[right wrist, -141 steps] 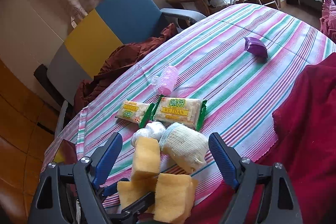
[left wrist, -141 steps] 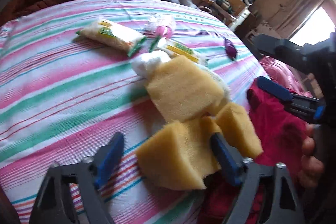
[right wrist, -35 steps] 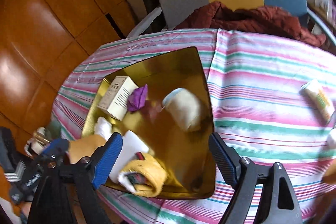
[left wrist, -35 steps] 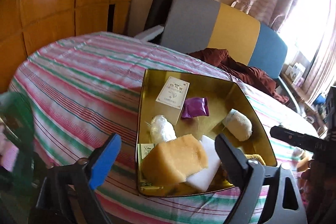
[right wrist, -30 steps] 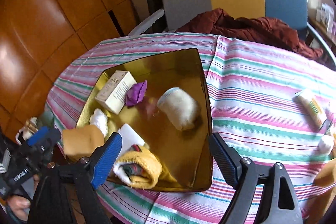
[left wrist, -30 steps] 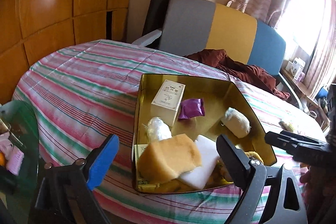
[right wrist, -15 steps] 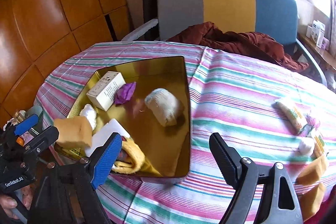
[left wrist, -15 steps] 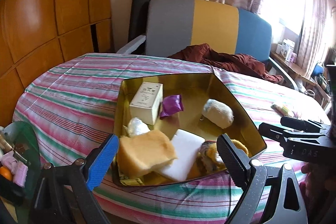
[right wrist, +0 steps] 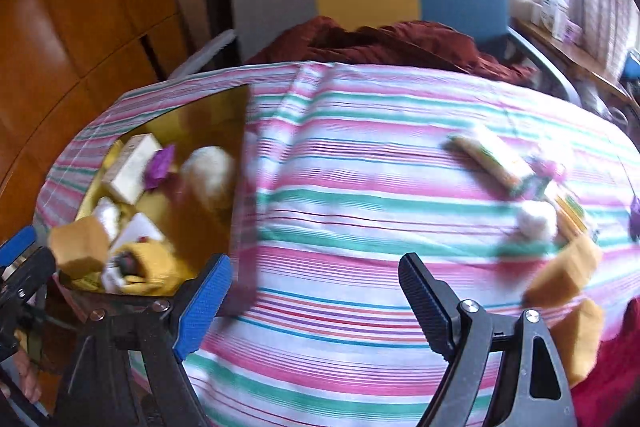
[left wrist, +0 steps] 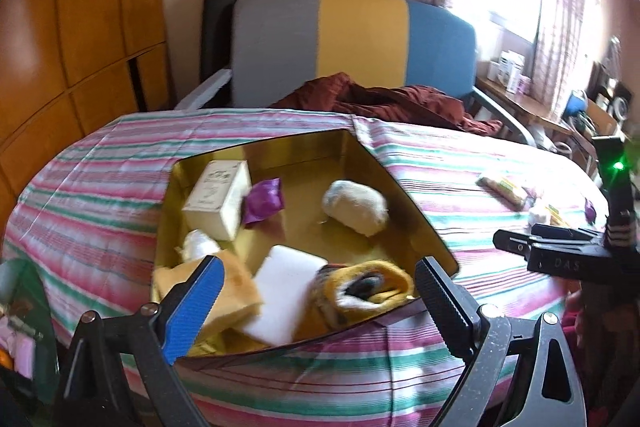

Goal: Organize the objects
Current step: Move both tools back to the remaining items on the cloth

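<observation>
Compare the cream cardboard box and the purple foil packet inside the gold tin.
The cream cardboard box is rigid, square-edged and printed on top; the purple foil packet is soft and crinkled. The box is clearly the larger of the two and stands taller, while the packet lies low against its side. Both sit together in the far left part of the gold tin, touching each other.

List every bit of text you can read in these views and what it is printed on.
"DAS": on the side of the right gripper, in the left wrist view; what follows is cut off.
Cream box in the gold tray: print too small to read.
Snack packet on the striped cloth: blurred, unreadable.
</observation>
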The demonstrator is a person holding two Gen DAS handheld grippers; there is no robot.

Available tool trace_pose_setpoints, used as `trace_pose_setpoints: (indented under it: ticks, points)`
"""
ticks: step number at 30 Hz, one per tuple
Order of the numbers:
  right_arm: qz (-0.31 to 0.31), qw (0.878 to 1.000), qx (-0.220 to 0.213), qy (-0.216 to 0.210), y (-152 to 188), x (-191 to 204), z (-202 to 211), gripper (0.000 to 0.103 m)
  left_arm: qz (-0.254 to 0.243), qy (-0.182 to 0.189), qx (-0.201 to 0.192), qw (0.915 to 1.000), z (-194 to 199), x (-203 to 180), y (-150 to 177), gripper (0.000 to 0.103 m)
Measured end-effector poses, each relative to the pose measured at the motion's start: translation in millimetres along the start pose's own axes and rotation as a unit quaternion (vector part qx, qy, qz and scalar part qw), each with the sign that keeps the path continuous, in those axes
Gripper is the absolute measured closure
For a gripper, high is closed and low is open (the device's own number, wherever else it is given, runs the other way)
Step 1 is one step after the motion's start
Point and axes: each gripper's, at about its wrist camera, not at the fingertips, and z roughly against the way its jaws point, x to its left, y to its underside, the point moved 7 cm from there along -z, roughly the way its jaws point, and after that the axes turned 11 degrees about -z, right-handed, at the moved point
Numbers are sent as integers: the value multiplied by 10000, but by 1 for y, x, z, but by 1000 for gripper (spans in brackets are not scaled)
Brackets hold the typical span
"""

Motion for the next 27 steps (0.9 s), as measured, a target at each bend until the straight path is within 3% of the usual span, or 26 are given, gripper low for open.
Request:
trace_pose_setpoints:
  ticks: [8,16,22,27]
  points:
    - [-888,9948,-6,507,-20,-87,12,16,-475,443,-4,9979,-10,-48,-19,6]
    - [-1867,9780,-135,921,-51,-177,30,16,-984,905,61,9910,-18,-100,-28,6]
    - [-1512,9789,-123,1372,-87,-217,23,16,-1188,1166,143,9859,-26,-128,-35,6]
    - [-640,9841,93,1653,-117,-238,-9,16,-1204,1334,230,9835,-37,-142,-42,6]
